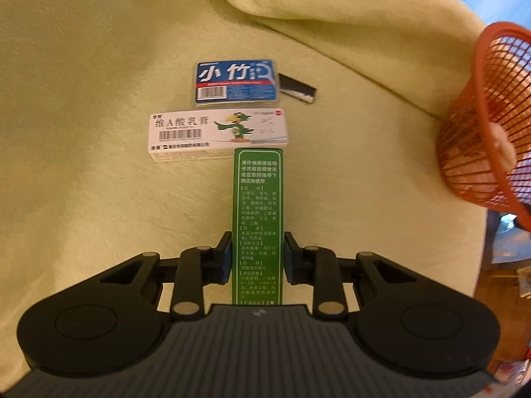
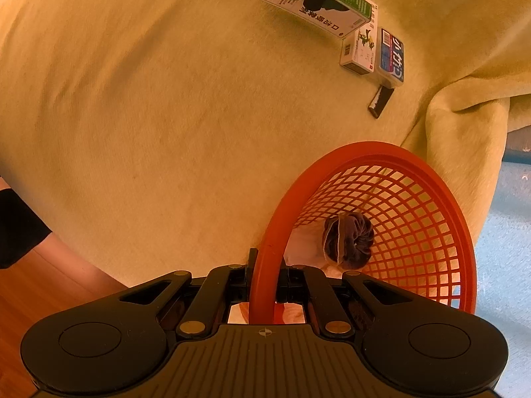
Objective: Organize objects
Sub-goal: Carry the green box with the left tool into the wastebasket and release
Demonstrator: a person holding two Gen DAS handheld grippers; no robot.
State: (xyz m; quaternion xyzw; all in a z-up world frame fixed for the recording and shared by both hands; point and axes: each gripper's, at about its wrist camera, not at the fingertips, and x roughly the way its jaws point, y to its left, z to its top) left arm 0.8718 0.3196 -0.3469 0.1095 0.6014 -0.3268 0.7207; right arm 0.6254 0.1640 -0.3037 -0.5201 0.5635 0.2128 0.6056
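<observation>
Both jaws clamped — left gripper [image 1: 258, 255] on green box [image 1: 258, 205], right gripper [image 2: 264, 278] on basket [image 2: 431, 205] rim.

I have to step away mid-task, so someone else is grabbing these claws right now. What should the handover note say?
Left claw: shut on the green box, held above the cloth.
Right claw: shut on the rim of the red basket, which is tilted at the cloth's edge.
In the basket: a dark scrunchie and something pale I cannot identify.
Still on the cloth: white ointment box, blue floss case, small black item.
Probable next step: put the green box in the basket, then the other three.
</observation>
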